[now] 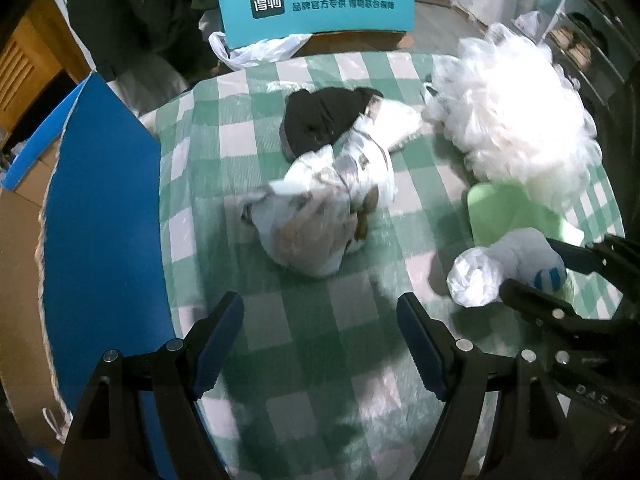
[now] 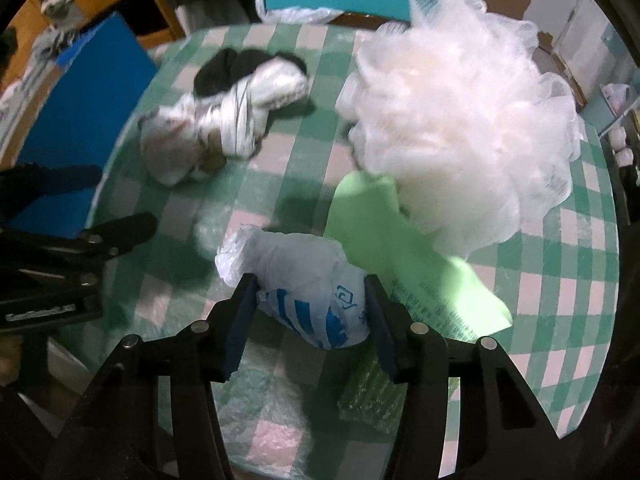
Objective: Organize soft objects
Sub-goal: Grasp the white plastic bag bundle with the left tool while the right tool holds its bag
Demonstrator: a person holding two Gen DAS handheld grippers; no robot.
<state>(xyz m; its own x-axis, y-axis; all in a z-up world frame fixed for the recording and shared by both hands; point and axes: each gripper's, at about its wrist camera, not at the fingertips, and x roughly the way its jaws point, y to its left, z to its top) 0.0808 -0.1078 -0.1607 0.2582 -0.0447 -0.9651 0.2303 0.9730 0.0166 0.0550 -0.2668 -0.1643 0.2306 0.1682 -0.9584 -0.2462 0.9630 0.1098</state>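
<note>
On the green-and-white checked tablecloth [image 1: 304, 344] lies a small balled white plastic bag with blue print [image 2: 308, 292]. My right gripper [image 2: 312, 300] is shut on it, a blue pad pressing each side. Its black fingers [image 1: 536, 300] also show at the right of the left wrist view, around the same bag [image 1: 504, 268]. My left gripper [image 1: 320, 316] hangs open over bare cloth with nothing between its fingers. Beyond it lies a knotted white plastic bundle [image 1: 320, 208] against a black cloth [image 1: 324, 120]. A big white mesh pouf [image 2: 460, 120] rests partly on a pale green sheet [image 2: 380, 232].
A blue board [image 1: 100, 220] stands along the table's left edge, with cardboard beside it. A teal box with white print [image 1: 316, 4] and a loose plastic bag [image 1: 260, 52] sit behind the far edge. Shelving with small items shows at the far right.
</note>
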